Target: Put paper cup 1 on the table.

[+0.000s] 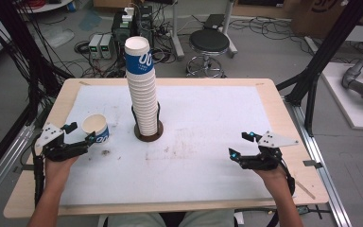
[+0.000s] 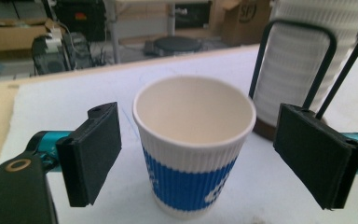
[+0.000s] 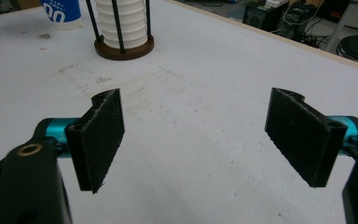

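Paper cup (image 2: pixel 193 144) upright, clear of pads.

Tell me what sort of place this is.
Most likely a robotics lab or workshop: cables and electronic boxes lie on the floor, cardboard boxes and a stool stand behind the table, and black metal framing flanks it.

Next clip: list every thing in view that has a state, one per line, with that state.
Cup: upright on the table, empty, between the left fingers, not touched.
Cup stack: upright in its holder, tall, leaning slightly.
Holder: standing on the table, loaded with the stack.
Left gripper: open, fingers either side of the cup.
Right gripper: open, nothing between its fingers.
Table: white cover, some smudges.
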The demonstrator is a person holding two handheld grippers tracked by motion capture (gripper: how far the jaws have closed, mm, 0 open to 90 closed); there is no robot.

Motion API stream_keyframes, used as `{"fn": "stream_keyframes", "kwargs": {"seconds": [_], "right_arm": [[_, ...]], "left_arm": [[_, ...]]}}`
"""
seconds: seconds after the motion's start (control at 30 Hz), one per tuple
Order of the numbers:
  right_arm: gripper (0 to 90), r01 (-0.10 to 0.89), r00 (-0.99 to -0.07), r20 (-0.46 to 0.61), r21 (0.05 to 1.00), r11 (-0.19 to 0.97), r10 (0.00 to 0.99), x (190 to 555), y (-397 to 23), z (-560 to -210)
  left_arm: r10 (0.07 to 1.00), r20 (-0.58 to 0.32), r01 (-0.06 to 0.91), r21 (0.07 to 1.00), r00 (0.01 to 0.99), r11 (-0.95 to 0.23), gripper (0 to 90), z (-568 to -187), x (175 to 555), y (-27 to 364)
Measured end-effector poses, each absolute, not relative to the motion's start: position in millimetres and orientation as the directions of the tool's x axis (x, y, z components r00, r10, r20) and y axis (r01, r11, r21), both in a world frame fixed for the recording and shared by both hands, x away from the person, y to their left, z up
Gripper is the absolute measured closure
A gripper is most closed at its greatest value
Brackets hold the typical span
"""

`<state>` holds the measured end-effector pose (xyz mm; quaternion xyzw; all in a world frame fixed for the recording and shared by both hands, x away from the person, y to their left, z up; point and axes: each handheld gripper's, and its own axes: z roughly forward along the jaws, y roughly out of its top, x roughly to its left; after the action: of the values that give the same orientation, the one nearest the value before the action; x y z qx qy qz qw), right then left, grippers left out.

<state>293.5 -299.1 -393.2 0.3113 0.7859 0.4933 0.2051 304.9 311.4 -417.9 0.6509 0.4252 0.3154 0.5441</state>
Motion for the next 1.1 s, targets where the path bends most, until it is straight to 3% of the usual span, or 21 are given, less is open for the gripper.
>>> {"fn": "stream_keyframes", "kwargs": {"seconds": [0.23, 0.47, 0.8, 1.1], "right_arm": [[20.2, 0.289, -0.723, -0.012, 0.903, 0.319, 0.691, 294, -298, -394], [20.2, 0.276, -0.713, -0.010, 0.915, 0.293, 0.701, 294, -302, -392], [20.2, 0.284, -0.703, 0.002, 0.917, 0.279, 0.711, 291, -304, -391], [20.2, 0.293, -0.692, 0.008, 0.917, 0.270, 0.722, 290, -310, -392]], "left_arm": [[0.875, -0.062, 0.113, 0.994, 0.479, 0.009, 15.1, -399, 297, 306], [0.812, -0.096, 0.103, 0.994, 0.576, 0.044, 15.1, -386, 296, 291], [0.737, -0.071, 0.088, 0.996, 0.672, 0.016, 15.1, -370, 298, 255], [0.725, -0.077, 0.098, 0.995, 0.684, 0.014, 15.1, -371, 297, 248]]}}
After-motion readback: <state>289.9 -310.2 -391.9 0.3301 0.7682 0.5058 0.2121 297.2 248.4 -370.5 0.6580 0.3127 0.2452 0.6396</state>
